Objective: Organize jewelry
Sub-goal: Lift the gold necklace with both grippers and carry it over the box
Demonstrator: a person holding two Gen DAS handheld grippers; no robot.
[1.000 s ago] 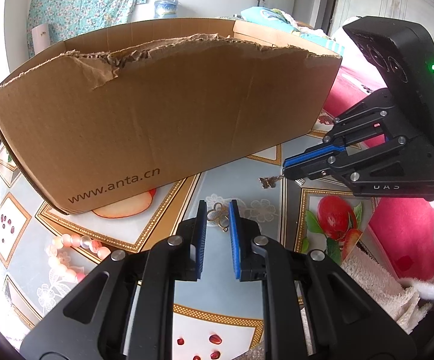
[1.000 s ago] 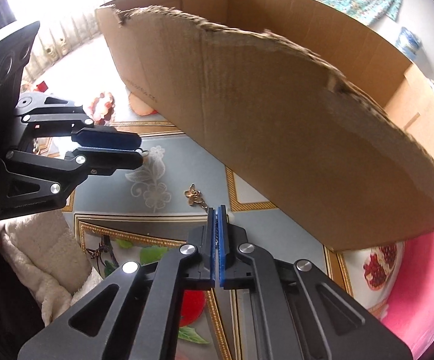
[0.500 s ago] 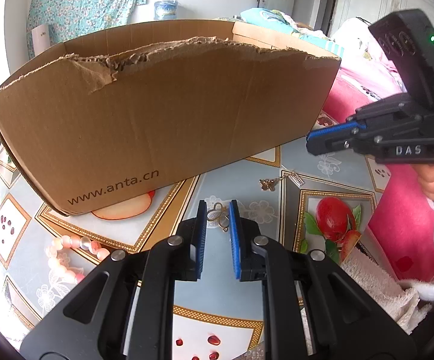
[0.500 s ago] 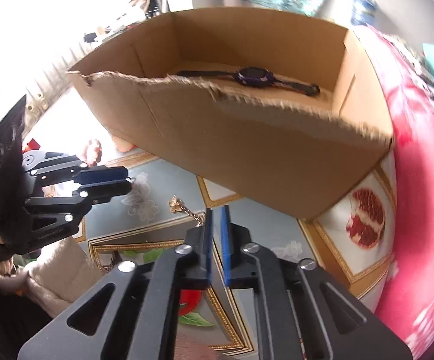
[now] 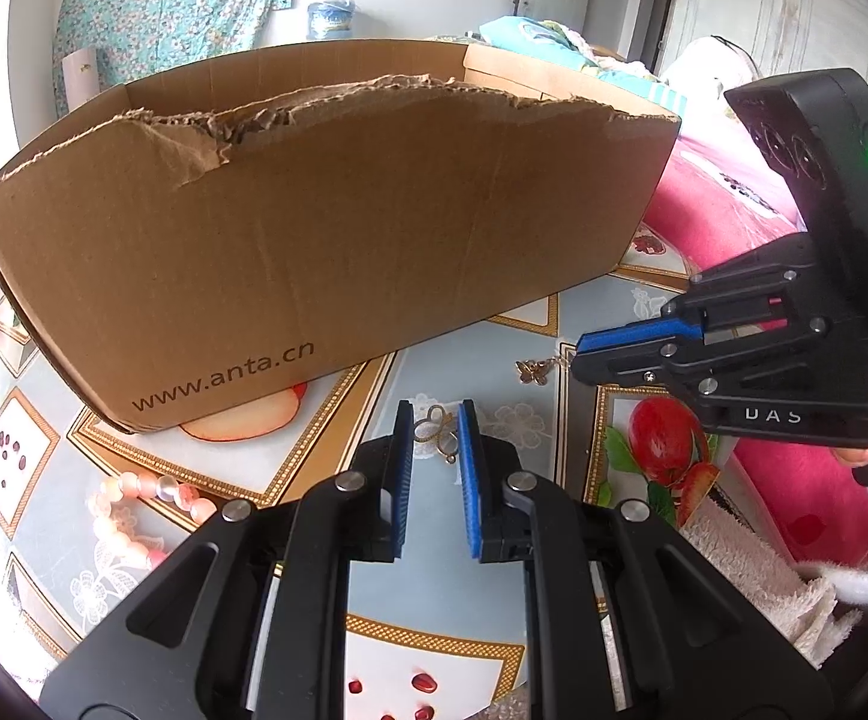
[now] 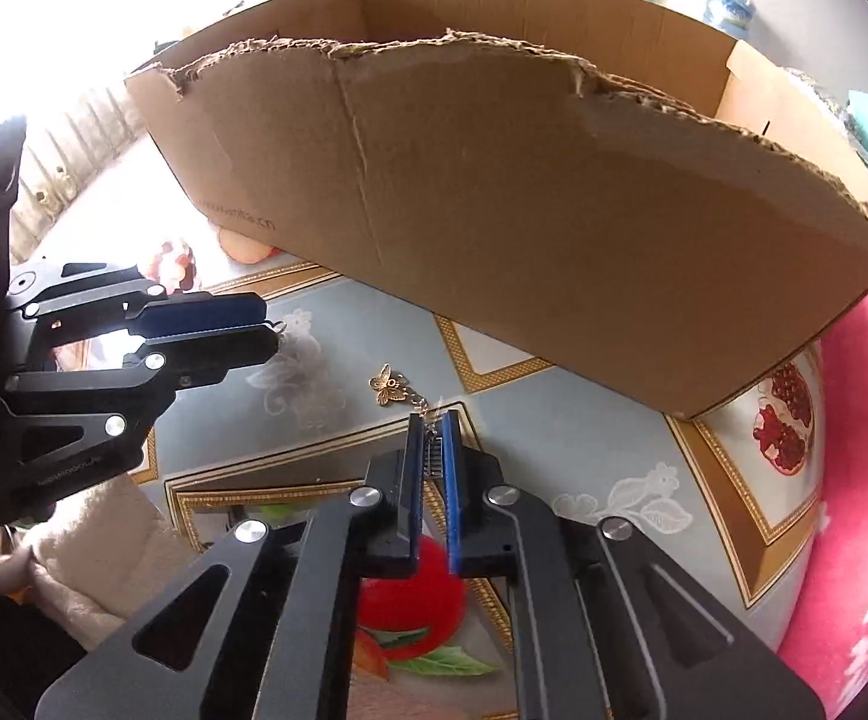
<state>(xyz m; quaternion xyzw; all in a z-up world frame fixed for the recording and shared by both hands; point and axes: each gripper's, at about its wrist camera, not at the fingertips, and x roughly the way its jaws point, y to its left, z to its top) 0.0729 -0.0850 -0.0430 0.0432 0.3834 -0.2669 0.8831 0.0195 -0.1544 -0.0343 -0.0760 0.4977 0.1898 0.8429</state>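
Note:
A gold butterfly charm (image 6: 390, 384) on a thin chain lies on the patterned tablecloth in front of the torn cardboard box (image 6: 553, 228). My right gripper (image 6: 432, 426) is shut on that chain, the butterfly sticking out past its tips. In the left wrist view the right gripper (image 5: 577, 354) comes in from the right, the butterfly charm (image 5: 531, 371) at its tips. My left gripper (image 5: 436, 429) is shut on a gold open-work pendant (image 5: 428, 420) that spans the narrow gap between its pads. From the right wrist view, the left gripper (image 6: 269, 330) has a small loop poking from its tips.
The cardboard box (image 5: 326, 252) fills the far side. A pink bead bracelet (image 5: 134, 498) lies on the cloth at the left. A fluffy white towel (image 5: 751, 564) and pink bedding (image 5: 709, 210) border the right side. A person's hand (image 5: 865, 450) holds the right gripper.
The right gripper let go of the chain and lifted off to the right, leaving the butterfly on the cloth, then came back down and shut on the chain again. The left gripper stayed still.

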